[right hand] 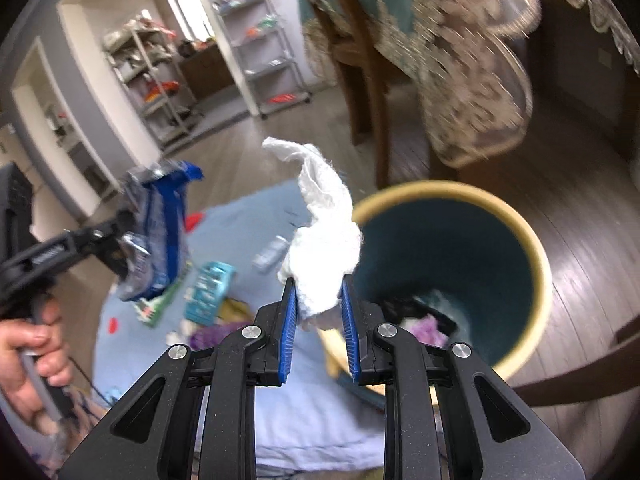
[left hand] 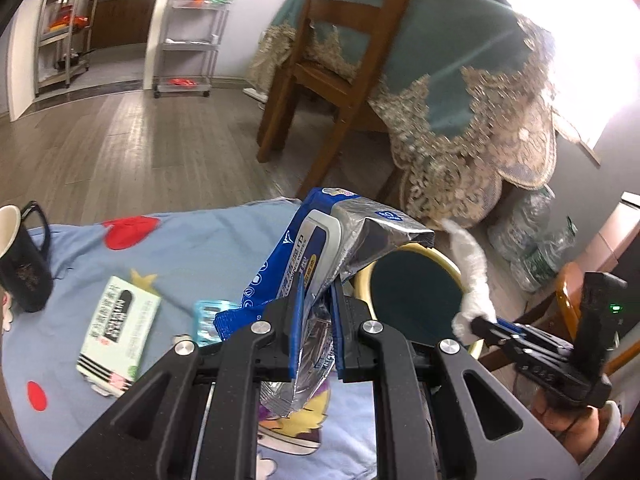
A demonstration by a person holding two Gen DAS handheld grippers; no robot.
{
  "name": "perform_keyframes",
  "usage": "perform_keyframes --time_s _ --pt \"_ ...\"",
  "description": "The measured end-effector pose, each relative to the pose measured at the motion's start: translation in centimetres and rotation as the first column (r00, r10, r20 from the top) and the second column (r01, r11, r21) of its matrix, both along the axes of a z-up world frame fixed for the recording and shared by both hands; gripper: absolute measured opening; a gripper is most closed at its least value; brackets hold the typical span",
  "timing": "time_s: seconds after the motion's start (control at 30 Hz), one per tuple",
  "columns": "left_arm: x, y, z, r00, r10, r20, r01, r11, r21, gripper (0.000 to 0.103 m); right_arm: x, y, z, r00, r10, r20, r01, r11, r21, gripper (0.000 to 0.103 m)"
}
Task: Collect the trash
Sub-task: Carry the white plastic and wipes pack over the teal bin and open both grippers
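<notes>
- Bin (right hand: 532, 248), centre-right of the right wrist view, mouth up, trash inside.
- Right gripper (right hand: 319, 312) clamps white tissue (right hand: 328, 248), at the bin's near rim; nearer.
- Left gripper (left hand: 316, 320) pinches blue wrapper (left hand: 320, 248), long axis upright, left of bin.

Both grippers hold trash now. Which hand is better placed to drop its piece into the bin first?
Probably the right. The right gripper holds the white tissue at the bin rim. The left gripper, clamping the blue wipes packet, seems still over the table's cloth.
</notes>
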State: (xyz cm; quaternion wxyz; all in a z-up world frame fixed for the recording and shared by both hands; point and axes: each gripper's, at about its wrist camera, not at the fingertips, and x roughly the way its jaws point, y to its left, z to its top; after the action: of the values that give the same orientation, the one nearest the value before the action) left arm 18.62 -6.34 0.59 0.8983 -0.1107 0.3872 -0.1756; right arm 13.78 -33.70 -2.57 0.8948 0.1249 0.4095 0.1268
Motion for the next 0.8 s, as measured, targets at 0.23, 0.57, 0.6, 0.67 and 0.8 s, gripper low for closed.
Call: perform_keyframes --time_s 0.23,0.57,0.6,0.67,0.8 --pt "0.5 -4.0 -0.6 0.998 -0.059 -0.031 0.058 0.998 -0.017 0.012 1.0 -1.5 -2.8 0.993 -0.065 -0.102 0.058 0.996 -0.075 0.024" --pt "1.3 -9.0 -1.5 0.991 -0.118 -0.06 0.117 0.993 -0.015 0.012 1.0 -3.6 -2.7 0.983 -0.156 -0.096 0.153 0.987 -0.042 0.049" --pt "1.5 -9.6 -1.7 0.99 -0.124 -0.063 0.123 0.992 -0.015 0.012 0.8 -3.9 -2.3 0.982 -0.173 -0.081 0.17 0.985 -0.038 0.049" --pt "1.7 -10.5 -1.9 0.989 -0.134 -0.066 0.133 0.991 -0.014 0.012 0.5 -5.1 -1.7 0.974 -0.22 -0.047 0.219 0.975 -0.018 0.054" --pt "2.3 -12.8 -2.3 0.984 -0.166 -0.065 0.162 0.985 -0.05 0.012 -0.5 -7.7 -0.4 0.946 -0.323 0.018 0.321 0.945 0.064 0.059"
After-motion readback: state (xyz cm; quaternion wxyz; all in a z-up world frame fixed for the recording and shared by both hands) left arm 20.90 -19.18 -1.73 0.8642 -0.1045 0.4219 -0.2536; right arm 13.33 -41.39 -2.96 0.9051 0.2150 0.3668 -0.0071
